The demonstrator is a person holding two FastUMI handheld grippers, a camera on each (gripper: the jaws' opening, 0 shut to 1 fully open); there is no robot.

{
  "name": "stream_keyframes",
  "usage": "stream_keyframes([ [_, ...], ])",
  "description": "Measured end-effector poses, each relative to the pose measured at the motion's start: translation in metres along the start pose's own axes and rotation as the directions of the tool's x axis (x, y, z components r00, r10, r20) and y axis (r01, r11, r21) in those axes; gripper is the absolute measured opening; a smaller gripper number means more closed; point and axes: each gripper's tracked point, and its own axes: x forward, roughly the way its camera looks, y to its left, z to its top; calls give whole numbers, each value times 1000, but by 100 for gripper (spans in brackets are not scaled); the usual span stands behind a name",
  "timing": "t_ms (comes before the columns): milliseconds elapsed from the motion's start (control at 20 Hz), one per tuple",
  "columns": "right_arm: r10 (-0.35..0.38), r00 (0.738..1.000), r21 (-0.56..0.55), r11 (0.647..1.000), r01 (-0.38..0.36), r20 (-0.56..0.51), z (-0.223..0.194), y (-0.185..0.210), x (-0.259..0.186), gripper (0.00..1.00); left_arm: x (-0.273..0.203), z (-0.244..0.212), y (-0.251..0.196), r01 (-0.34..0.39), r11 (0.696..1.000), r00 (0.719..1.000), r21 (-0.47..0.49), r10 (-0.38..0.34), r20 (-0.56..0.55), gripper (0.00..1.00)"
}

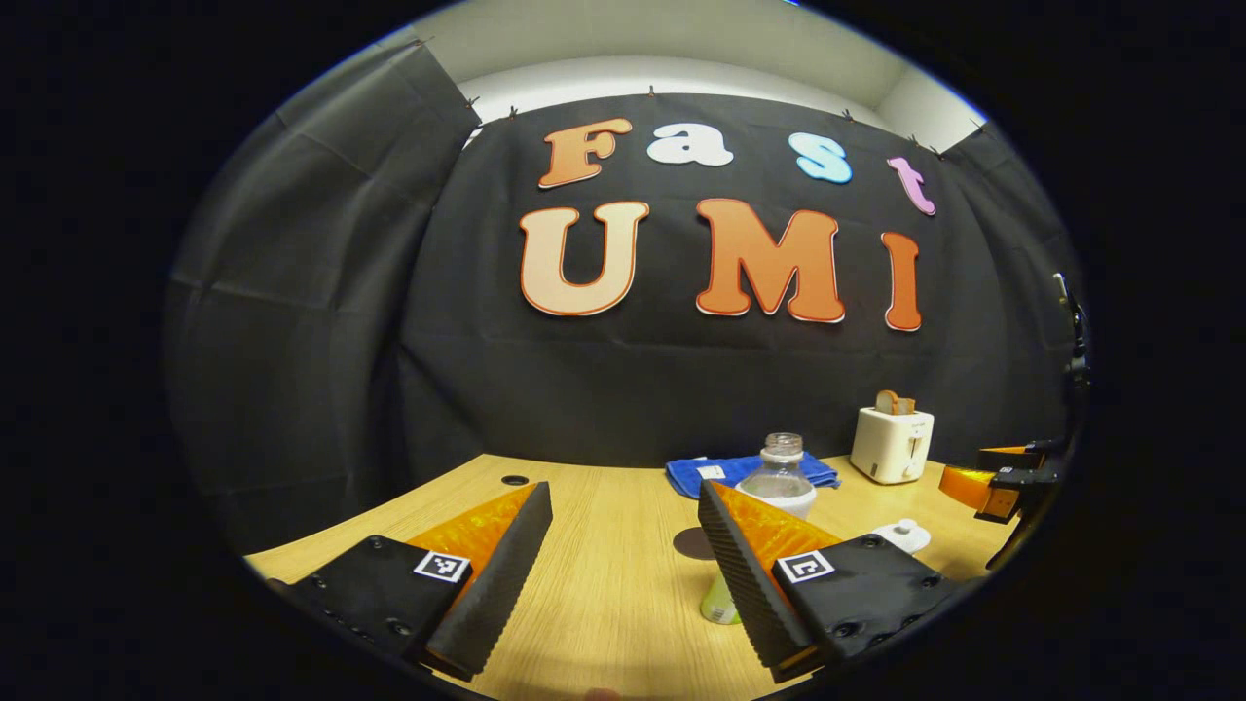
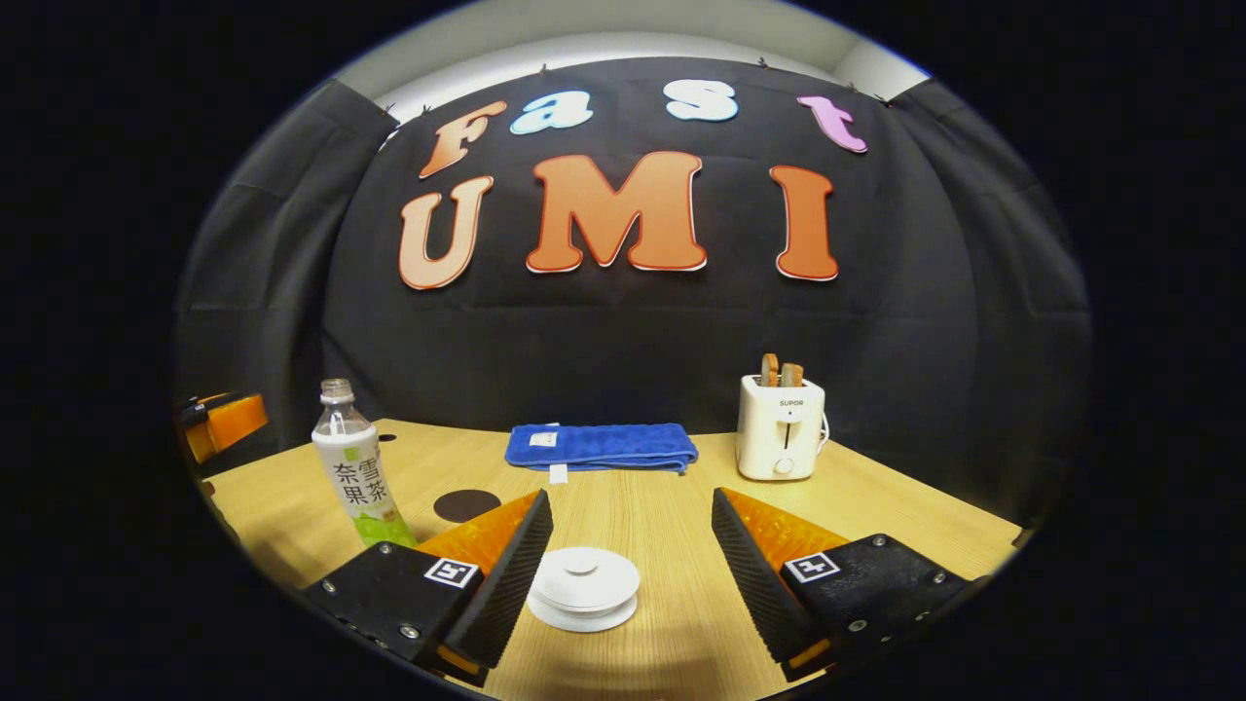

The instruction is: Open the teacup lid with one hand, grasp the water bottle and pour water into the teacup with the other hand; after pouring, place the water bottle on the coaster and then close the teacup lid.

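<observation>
In the left gripper view we look low across the table (image 1: 604,584) toward the back wall, the water bottle (image 1: 779,477) close ahead. In the right gripper view we face the same wall, the lidded teacup (image 2: 584,587) near. Both share bottle, blue towel (image 2: 601,446) and toaster (image 2: 780,426).

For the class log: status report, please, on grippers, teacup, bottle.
Left hand-held gripper open, right hand-held gripper open, nothing held. Teacup lidded, between right fingers. Water bottle upright, uncapped, beside coaster. No obstruction.
</observation>
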Motion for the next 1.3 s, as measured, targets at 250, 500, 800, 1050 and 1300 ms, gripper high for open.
stream_keyframes([
  [250,29,997,-32,999,-31,-68,-22,15,20,99,4,-2,17,-39,999,999,2,39,-5,99],
  [500,22,992,-51,998,-28,-125,-42,17,33,99,8,-6,27,-62,998,998,6,62,-14,99],
  [800,36,986,-71,996,-48,-162,-55,25,39,82,12,-11,30,-68,998,997,16,68,-26,99],
  [1050,39,982,-69,996,-52,-185,-60,26,42,51,14,-14,33,-71,997,997,21,71,-29,99],
  [1300,64,980,-60,995,-77,-189,-60,34,42,40,14,-13,35,-77,997,997,22,77,-29,99],
])
